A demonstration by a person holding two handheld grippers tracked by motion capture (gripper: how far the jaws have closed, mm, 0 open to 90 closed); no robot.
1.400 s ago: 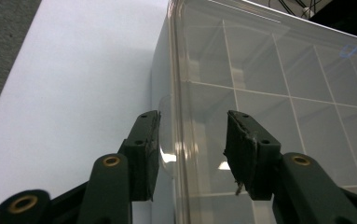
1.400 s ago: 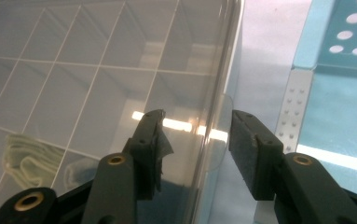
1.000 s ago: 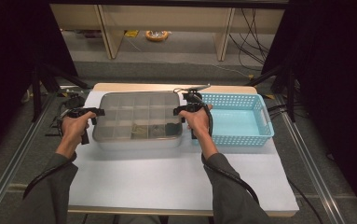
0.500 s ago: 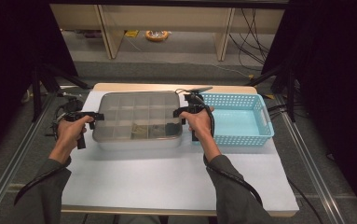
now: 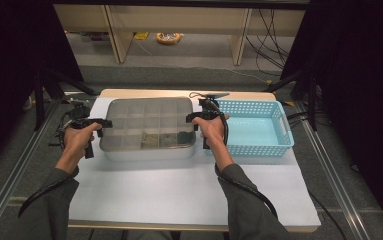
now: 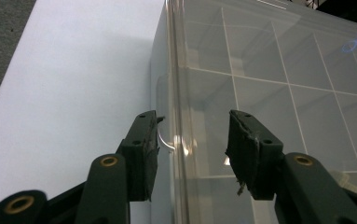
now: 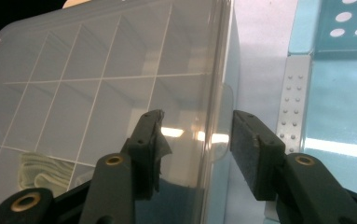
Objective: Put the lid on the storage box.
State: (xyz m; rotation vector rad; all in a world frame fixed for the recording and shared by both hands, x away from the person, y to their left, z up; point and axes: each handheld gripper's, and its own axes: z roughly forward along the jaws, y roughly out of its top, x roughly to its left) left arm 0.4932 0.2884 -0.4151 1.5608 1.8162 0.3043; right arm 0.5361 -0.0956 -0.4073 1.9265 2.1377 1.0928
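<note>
Two grippers straddle the opposite short edges of the clear compartment box (image 5: 149, 129), which lies at the centre of the high view on the white table (image 5: 179, 190), just left of the blue basket (image 5: 254, 129). The left gripper (image 6: 192, 140) and right gripper (image 7: 197, 140) both stand open, each with one jaw over the lid and one outside a small edge tab. This looks like the step of seizing the box or its lid; next, both should pinch together. Forearms reach forward, roughly parallel.
</note>
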